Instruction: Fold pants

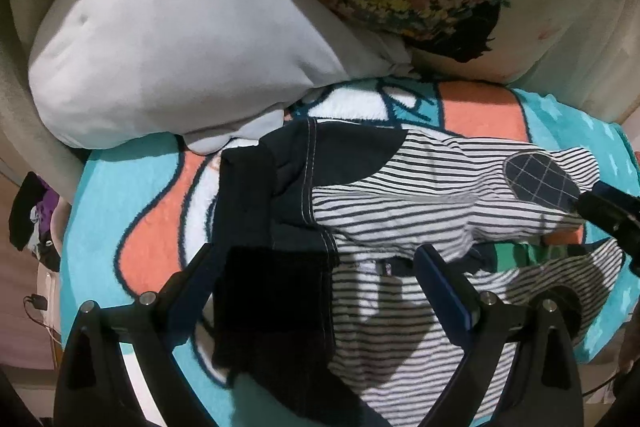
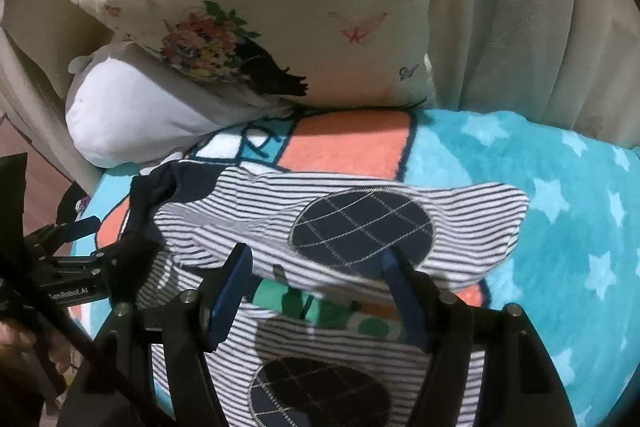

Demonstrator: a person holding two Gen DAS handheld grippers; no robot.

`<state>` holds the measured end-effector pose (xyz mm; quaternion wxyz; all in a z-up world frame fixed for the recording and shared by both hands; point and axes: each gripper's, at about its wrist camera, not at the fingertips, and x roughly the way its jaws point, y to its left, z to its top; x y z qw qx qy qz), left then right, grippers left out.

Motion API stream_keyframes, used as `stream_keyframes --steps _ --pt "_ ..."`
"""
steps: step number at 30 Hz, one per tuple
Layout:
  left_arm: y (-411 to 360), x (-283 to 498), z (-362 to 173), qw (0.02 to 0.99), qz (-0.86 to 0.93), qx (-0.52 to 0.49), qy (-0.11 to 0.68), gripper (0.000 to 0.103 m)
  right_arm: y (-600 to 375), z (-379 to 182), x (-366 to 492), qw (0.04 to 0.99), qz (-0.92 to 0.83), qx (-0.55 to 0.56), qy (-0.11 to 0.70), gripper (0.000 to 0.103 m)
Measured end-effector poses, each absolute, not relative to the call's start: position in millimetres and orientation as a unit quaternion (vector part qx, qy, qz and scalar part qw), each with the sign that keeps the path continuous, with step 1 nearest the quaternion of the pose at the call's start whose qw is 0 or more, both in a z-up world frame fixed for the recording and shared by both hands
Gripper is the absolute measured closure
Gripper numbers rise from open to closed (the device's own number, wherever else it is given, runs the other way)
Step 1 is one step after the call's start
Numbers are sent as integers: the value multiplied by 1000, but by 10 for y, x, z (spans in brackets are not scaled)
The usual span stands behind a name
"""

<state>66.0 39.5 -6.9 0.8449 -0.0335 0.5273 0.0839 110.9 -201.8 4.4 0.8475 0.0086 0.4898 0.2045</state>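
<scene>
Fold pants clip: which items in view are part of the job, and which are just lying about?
Part of the job:
striped pants with navy knee patches
left gripper, jaws open over the waistband end
right gripper, jaws open over a leg

Lying about:
white plush toy
floral pillow
teal star blanket under the pants
clothes pile at the left edge

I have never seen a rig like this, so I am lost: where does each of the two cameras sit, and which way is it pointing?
Left wrist view: sits on the left gripper, looks forward over the waist end of the striped pants toward a grey plush; its open fingers show.
Right wrist view: sits on the right gripper, looks over the leg with the knee patch; its open fingers show.
Shared: the pants, blanket, floral pillow, and each other's gripper.
</scene>
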Motion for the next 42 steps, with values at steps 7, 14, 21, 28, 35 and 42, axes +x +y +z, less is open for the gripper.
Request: stream_keyframes --steps 7,14,21,28,35,42 --pt "482 926 -177 841 61 -46 535 14 -1996 20 1310 850 203 -17 486 30" --pt "590 1218 -194 842 53 -58 534 22 -2028 25 1535 858 199 -44 472 30" --pt "608 1480 -281 846 37 -53 529 22 -2010 -50 1763 854 205 -67 474 30" --pt "595 1613 -393 849 1 -50 527 22 -1967 -162 1941 845 231 -73 476 30" --pt "556 1758 -536 840 -22 -41 540 22 -1978 -369 2097 829 244 -70 498 30" --pt "452 1790 -557 842 -23 -30 538 22 -2072 -364 2095 833 233 -56 500 30"
